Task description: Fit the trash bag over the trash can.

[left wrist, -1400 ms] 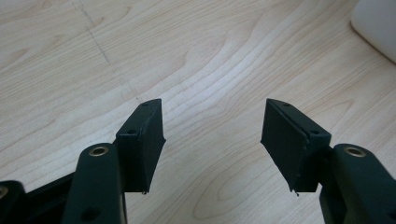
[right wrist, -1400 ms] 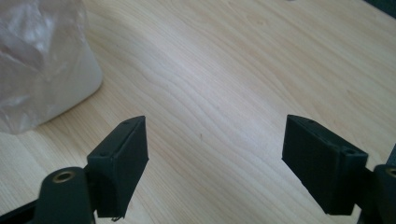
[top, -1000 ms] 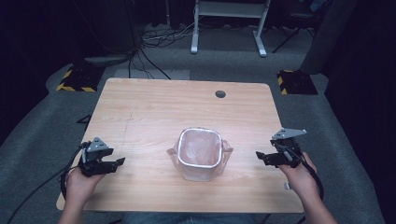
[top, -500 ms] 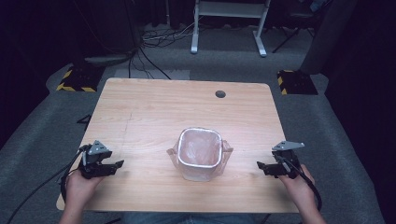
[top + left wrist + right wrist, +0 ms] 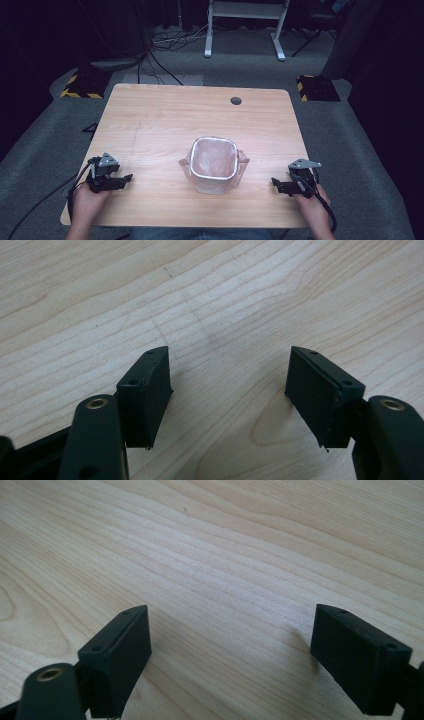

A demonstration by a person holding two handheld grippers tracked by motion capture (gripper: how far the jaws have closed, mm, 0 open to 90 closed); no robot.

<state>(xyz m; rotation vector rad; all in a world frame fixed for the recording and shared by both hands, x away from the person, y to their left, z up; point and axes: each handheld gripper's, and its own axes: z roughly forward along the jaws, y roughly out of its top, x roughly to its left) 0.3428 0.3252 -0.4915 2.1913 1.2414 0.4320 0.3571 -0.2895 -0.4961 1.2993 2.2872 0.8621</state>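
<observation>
Both tools, left tool (image 5: 126,177) and right tool (image 5: 276,182), lay spread and empty; you should have approached the lined bin (image 5: 214,164) squarely across the bench (image 5: 165,115).

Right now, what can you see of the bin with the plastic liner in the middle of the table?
The bin is a small, rounded-square container standing upright near the table's front middle. A clear, slightly pinkish plastic liner is folded over its pale rim, with loose corners flaring out on either side. It looks empty inside. Only the tabletop touches it; both claws rest apart from it.
</observation>
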